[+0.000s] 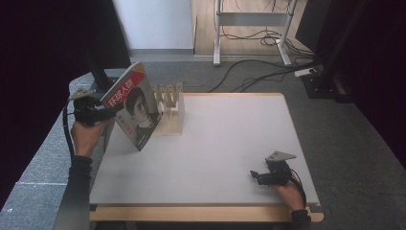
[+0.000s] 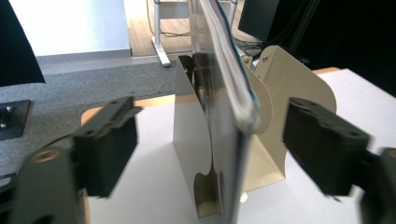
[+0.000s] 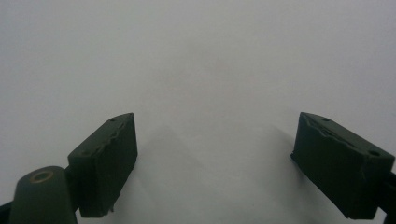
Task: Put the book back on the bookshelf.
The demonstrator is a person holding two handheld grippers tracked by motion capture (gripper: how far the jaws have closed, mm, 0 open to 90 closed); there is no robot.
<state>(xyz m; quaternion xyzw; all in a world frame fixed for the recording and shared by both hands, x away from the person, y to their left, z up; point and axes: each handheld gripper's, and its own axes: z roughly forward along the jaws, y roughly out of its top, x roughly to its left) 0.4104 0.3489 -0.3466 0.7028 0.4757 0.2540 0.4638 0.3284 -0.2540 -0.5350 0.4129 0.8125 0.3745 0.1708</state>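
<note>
A magazine (image 1: 134, 108) with a red title band and a portrait on its cover stands tilted at the table's left edge, its lower corner on the tabletop beside a cream slotted file rack (image 1: 173, 109). My left gripper (image 1: 112, 114) is open at the magazine's left side. In the left gripper view the magazine (image 2: 229, 140) is edge-on between the two wide-apart jaws of the left gripper (image 2: 210, 128), touching neither, with the rack's dividers (image 2: 292, 81) right behind it. My right gripper (image 1: 256, 176) rests near the front right corner, open; in its own view the right gripper (image 3: 215, 140) has only bare tabletop between the jaws.
The white table (image 1: 230, 139) has a wooden front edge. Grey carpet surrounds it. Cables (image 1: 258, 72) and a desk frame (image 1: 251, 28) lie on the floor beyond the far edge. Dark curtains hang at left and right.
</note>
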